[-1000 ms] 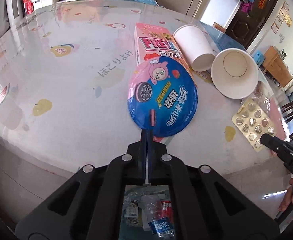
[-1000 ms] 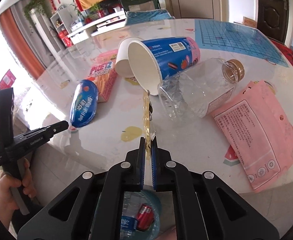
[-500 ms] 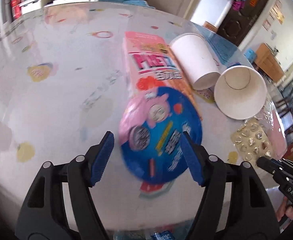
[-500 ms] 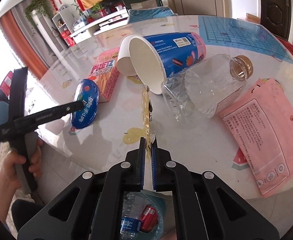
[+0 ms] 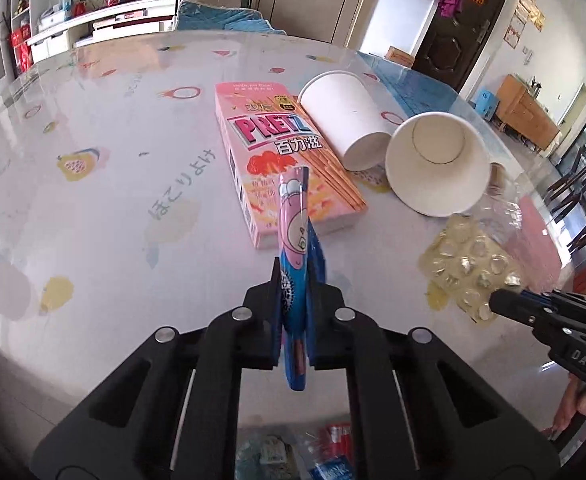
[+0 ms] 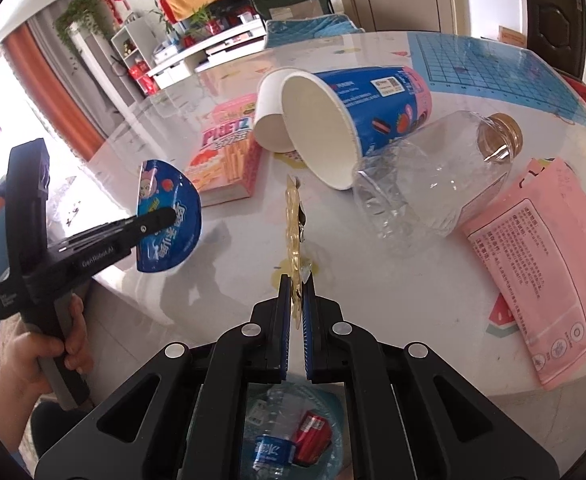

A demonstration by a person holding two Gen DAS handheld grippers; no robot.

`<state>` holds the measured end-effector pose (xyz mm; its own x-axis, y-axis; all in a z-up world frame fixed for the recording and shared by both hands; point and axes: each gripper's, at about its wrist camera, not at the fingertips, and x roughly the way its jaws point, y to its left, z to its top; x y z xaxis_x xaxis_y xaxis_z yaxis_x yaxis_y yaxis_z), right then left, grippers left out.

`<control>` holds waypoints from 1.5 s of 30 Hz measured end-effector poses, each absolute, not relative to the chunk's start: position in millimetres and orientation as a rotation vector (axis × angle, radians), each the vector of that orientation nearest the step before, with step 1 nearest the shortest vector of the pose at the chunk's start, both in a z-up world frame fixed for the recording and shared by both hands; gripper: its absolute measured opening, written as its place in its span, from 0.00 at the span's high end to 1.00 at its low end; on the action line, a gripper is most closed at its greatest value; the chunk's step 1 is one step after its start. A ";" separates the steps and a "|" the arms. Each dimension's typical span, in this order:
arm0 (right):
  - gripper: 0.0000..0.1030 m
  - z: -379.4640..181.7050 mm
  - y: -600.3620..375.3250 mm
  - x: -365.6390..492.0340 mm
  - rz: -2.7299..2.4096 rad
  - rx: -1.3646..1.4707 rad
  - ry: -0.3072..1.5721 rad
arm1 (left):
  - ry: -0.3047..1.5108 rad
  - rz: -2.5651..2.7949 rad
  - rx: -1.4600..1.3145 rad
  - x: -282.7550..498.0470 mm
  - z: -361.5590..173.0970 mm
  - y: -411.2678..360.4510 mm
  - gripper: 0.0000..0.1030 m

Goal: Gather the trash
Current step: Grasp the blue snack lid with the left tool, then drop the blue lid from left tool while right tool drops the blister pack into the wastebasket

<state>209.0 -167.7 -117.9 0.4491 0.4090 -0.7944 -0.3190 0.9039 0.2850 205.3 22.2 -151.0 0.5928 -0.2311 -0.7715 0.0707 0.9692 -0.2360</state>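
While the left gripper [image 5: 295, 280] pinches a round blue lid [image 5: 296, 264] edge-on between its jaws, lifted clear of the glossy worktop [image 5: 105, 208], the right gripper [image 6: 296, 296] clamps a yellowish blister pack [image 6: 293, 232] upright at the near edge. Lying on the patterned worktop are a pink snack box [image 5: 281, 160], two tipped paper cups [image 5: 349, 120] [image 5: 437, 164], a clear bottle [image 6: 433, 184] and a pink pouch [image 6: 545, 260]. Behind stand white shelves [image 6: 197, 56] and a dark door [image 5: 465, 28]; a bin [image 6: 293, 436] waits below.
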 end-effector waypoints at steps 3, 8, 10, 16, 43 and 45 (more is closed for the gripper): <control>0.94 -110.9 -168.4 200.6 0.459 0.108 1.004 | 0.914 -0.175 -0.203 191.2 -139.7 24.6 0.93; 0.94 -93.4 -168.9 182.2 0.476 0.138 0.988 | 0.902 -0.212 -0.187 160.1 -121.9 19.6 0.93; 0.94 -85.7 -166.5 170.2 0.488 0.134 0.980 | 0.897 -0.218 -0.164 146.3 -116.5 15.1 0.93; 0.94 -69.8 -158.9 118.8 0.538 0.074 0.995 | 0.920 -0.237 -0.129 98.1 -115.1 -0.5 0.93; 0.69 -150.3 -148.1 59.9 0.465 -0.028 1.262 | 1.234 -0.198 -0.023 18.8 -244.0 -35.0 0.78; 0.69 -145.9 -150.2 63.0 0.465 -0.022 1.251 | 1.248 -0.184 -0.015 17.9 -248.8 -35.3 0.64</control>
